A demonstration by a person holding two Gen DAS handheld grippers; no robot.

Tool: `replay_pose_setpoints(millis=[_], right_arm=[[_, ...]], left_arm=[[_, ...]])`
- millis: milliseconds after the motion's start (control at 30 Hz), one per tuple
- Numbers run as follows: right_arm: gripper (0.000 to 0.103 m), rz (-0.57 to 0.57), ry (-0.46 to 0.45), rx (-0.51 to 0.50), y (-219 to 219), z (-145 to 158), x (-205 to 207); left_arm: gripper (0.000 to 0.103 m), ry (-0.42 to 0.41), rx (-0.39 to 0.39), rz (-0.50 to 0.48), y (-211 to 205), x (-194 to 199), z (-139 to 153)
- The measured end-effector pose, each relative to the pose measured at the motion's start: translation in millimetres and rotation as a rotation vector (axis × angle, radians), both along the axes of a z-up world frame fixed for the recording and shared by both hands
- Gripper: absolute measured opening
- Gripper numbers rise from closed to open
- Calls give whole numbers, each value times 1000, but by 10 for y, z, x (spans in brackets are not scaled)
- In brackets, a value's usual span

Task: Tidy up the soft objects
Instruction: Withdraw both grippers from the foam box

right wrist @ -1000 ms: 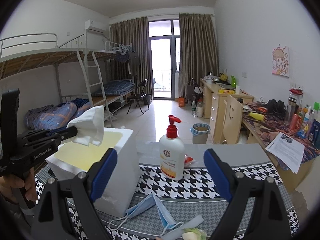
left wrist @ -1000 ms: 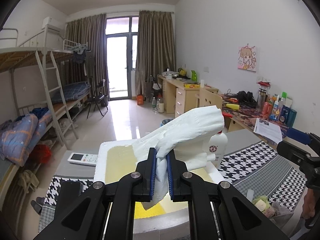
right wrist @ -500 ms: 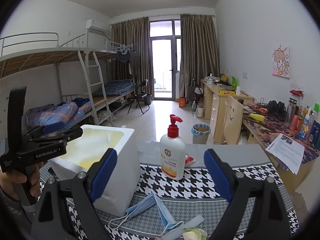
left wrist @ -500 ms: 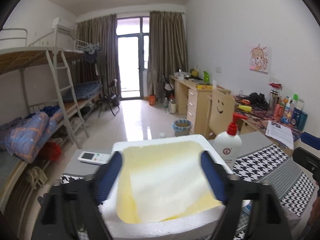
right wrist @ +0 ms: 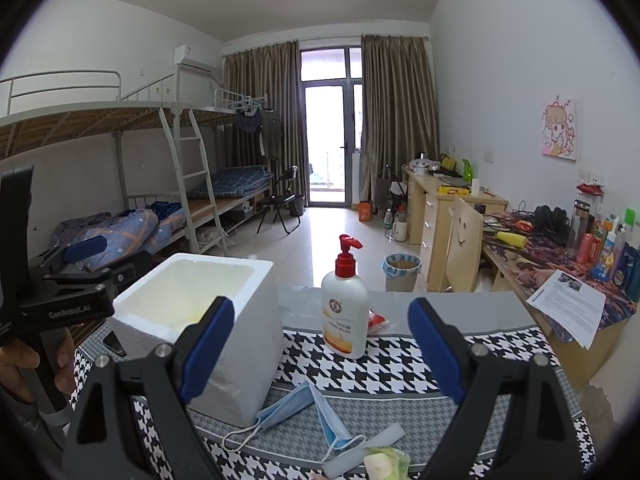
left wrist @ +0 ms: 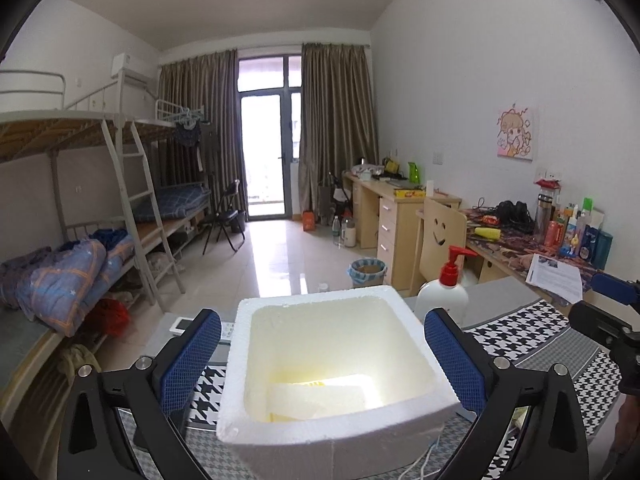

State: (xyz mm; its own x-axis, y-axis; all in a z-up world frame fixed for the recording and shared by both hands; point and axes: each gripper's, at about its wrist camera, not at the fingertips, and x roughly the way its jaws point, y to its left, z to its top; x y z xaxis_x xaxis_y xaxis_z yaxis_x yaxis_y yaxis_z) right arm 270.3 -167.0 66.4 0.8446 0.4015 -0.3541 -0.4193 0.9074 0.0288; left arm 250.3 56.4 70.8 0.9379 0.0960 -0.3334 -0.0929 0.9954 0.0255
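The left gripper [left wrist: 322, 364] has just been opening its jaws; they stand wide on either side of the white foam box [left wrist: 334, 432], with nothing between them. A white cloth [left wrist: 320, 398] lies on the bottom of the box. The right gripper [right wrist: 320, 356] is also wide and empty. A blue face mask [right wrist: 308, 408] lies on the checked tablecloth [right wrist: 400, 364] just beside the box, near a pump bottle [right wrist: 345, 312].

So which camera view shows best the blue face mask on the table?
The right wrist view. There the blue face mask lies fully visible on the checked cloth, beside the foam box, ear loops included. In the left wrist view the box hides it; only thin white cords, probably its loops, show at the box's base.
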Motion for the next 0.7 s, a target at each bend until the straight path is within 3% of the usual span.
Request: replay_pose_setpoints(millis=[700], right_arm=[[91, 22, -95, 10, -240, 231, -851]], left_arm=[[102, -113, 32, 8, -286, -955, 249]])
